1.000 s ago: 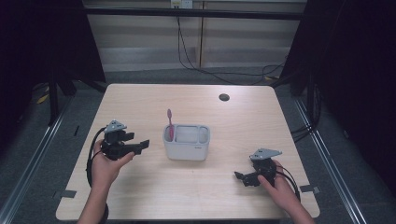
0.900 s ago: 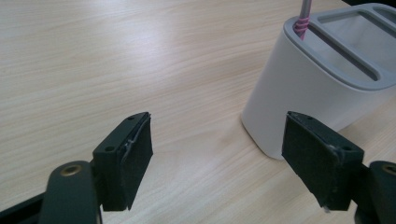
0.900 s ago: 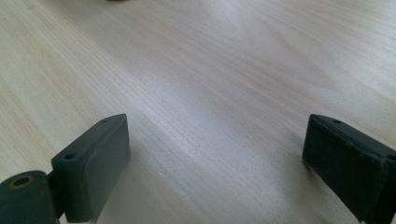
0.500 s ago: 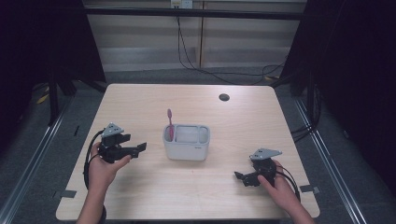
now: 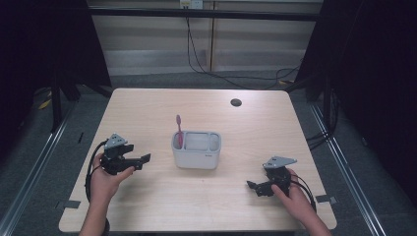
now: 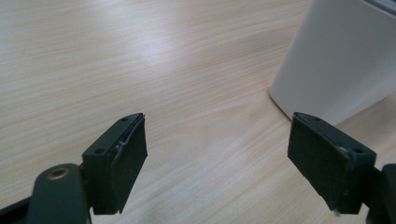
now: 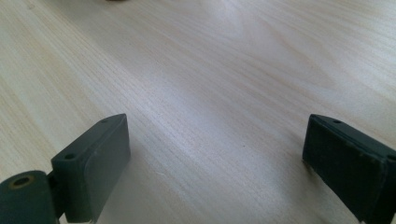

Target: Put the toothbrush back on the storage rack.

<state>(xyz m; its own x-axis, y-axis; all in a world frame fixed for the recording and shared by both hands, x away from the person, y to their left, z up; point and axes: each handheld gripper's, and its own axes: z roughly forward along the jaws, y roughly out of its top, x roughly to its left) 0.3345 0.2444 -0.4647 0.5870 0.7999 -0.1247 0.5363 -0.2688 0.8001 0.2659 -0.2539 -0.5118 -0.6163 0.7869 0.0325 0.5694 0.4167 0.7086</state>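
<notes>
The pink toothbrush [image 5: 179,131] stands upright in the left compartment of the white holder [image 5: 196,156] mid-table, propped by its wall, so the left gripper [image 5: 143,159], jaws just opened and empty, sits beside it, while the right gripper [image 5: 252,186] rests released well apart.

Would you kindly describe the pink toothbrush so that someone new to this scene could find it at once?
Start at the light wooden table and find the white divided holder near its middle. The pink toothbrush stands upright in that holder's left compartment, its head rising above the rim. It is the one pink thing there, and the holder's other compartments look empty.
</notes>
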